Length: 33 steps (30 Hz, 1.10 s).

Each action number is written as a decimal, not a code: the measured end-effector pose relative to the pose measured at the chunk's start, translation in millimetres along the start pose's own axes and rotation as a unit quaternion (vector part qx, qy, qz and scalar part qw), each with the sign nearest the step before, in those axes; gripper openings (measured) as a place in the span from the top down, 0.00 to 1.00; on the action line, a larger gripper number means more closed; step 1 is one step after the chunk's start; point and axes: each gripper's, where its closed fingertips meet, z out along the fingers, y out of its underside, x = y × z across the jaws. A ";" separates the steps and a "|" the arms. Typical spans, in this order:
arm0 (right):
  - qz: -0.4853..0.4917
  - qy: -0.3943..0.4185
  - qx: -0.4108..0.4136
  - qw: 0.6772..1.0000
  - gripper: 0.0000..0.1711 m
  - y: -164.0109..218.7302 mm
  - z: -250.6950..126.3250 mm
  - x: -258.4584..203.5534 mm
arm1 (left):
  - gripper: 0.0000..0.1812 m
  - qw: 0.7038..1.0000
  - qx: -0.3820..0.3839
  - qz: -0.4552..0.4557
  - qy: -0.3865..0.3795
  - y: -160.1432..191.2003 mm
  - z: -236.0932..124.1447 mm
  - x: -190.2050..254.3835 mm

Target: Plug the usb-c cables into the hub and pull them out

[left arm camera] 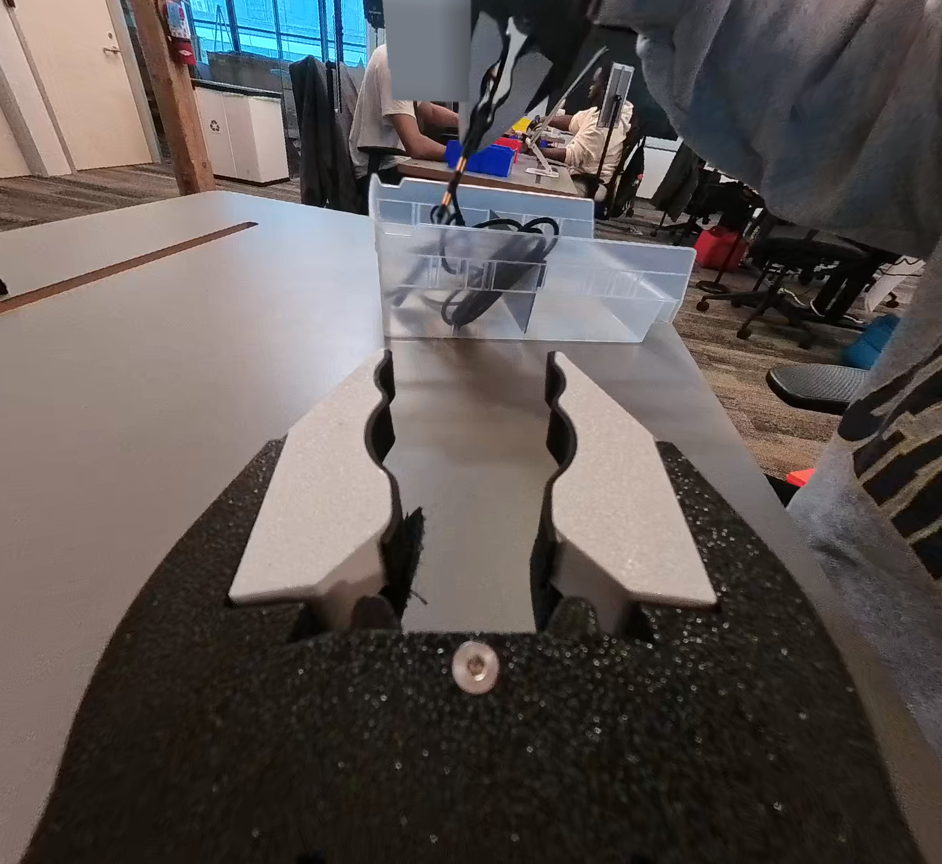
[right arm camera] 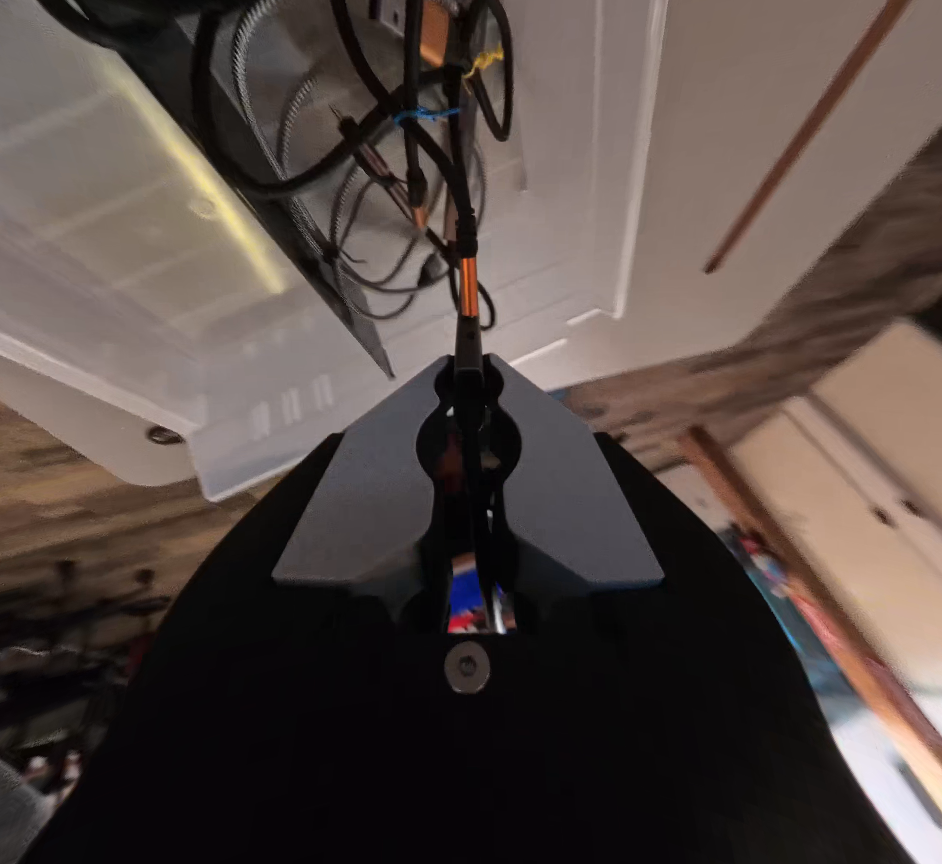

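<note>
Your left gripper (left arm camera: pixel 471 437) hovers low over the grey table (left arm camera: pixel 153 381) with its fingers spread wide and nothing between them. Only this view shows the clear bin (left arm camera: pixel 535 289) from the side, with your right gripper (left arm camera: pixel 489 121) above it. Your right gripper's own view looks down into that bin: its fingers (right arm camera: pixel 387 472) are clamped on a black usb-c cable (right arm camera: pixel 468 289) with an orange collar, long axis running straight away from the fingertips toward the tangled cables (right arm camera: pixel 357 151) below.
</note>
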 end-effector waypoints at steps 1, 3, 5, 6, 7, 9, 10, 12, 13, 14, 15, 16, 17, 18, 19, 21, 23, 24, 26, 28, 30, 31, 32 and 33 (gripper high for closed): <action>0.016 -0.021 0.016 1.000 0.96 -2.3 3.7 -1.5 | 0.69 1.000 0.000 0.000 -0.001 0.2 0.3 -0.1; 0.033 -0.046 0.037 0.998 0.96 -6.6 11.5 -0.6 | 0.69 1.000 -0.001 -0.001 0.001 0.4 0.8 0.6; 0.034 -0.060 0.040 0.997 0.96 -10.7 20.0 -0.1 | 0.69 1.000 -0.003 -0.001 0.002 1.3 1.6 0.9; 0.032 -0.068 0.038 0.996 0.96 -12.5 25.0 -0.3 | 0.70 1.000 -0.005 0.000 0.002 1.9 1.9 1.0; 0.030 -0.075 0.034 0.996 0.96 -14.1 30.4 -0.1 | 0.70 1.000 -0.006 0.000 0.001 2.3 2.2 0.7; 0.030 -0.086 0.025 0.996 0.95 -17.3 39.4 2.8 | 0.70 1.000 -0.007 0.001 0.000 2.9 2.6 0.3; 0.030 -0.088 0.019 0.995 0.95 -19.0 41.5 5.6 | 0.70 1.000 -0.007 0.001 0.000 3.0 2.6 0.2; 0.030 -0.088 0.004 0.996 0.93 -21.5 44.8 11.1 | 0.70 1.000 -0.005 0.001 -0.002 2.7 2.2 -0.4; 0.037 -0.091 -0.006 0.995 0.92 -21.9 46.6 12.8 | 0.70 1.000 -0.004 0.001 -0.003 2.3 2.1 -0.7; 0.047 -0.097 -0.017 0.994 0.89 -21.7 48.4 12.7 | 0.70 1.000 -0.002 0.001 -0.006 2.1 1.8 -1.4; 0.057 -0.100 -0.032 0.993 0.83 -19.9 50.1 12.5 | 0.70 1.000 -0.001 0.001 -0.011 2.1 1.6 -2.9; 0.065 -0.096 -0.055 0.992 0.76 -14.2 51.0 13.7 | 0.69 1.000 -0.001 0.001 -0.016 1.9 1.6 -4.4; 0.068 -0.083 -0.080 0.991 0.72 -6.5 50.0 16.7 | 0.69 1.000 0.001 0.001 -0.020 1.7 1.3 -5.6; 0.068 -0.066 -0.093 0.991 0.70 -0.8 47.4 20.5 | 0.69 1.000 0.001 0.002 -0.024 1.6 1.2 -6.5; 0.069 -0.045 -0.094 0.992 0.70 1.9 43.4 24.5 | 0.69 1.000 0.001 0.004 -0.025 1.8 1.1 -6.9; 0.087 -0.012 -0.068 0.994 0.68 0.8 30.9 30.1 | 0.68 1.000 -0.001 0.004 -0.026 2.1 1.4 -7.2; 0.110 0.025 -0.031 0.993 0.66 -0.2 13.0 35.4 | 0.68 1.000 -0.002 0.005 -0.026 2.6 1.8 -7.5; 0.118 0.042 -0.010 0.992 0.66 -0.4 3.0 36.4 | 0.68 1.000 -0.003 0.005 -0.027 2.8 2.0 -7.7; 0.133 0.073 0.035 0.988 0.66 -0.9 -16.8 36.5 | 0.68 1.000 -0.004 0.005 -0.026 3.1 2.3 -7.7; 0.163 0.079 0.078 0.980 0.66 0.3 -32.9 28.9 | 0.69 1.000 -0.004 0.006 -0.028 3.2 2.4 -8.2; 0.214 0.042 0.126 0.968 0.66 0.9 -41.3 11.9 | 0.69 1.000 -0.002 0.007 -0.031 2.8 2.1 -8.7; 0.241 0.005 0.146 0.960 0.66 1.5 -42.3 -1.2 | 0.69 0.999 -0.002 0.007 -0.031 2.6 2.0 -8.9; 0.264 -0.025 0.153 0.952 0.66 6.0 -41.0 -13.7 | 0.69 0.999 -0.001 0.006 -0.031 2.5 1.9 -9.0; 0.283 -0.040 0.149 0.947 0.66 14.6 -37.6 -24.2 | 0.69 1.000 0.000 0.005 -0.031 2.3 1.8 -9.2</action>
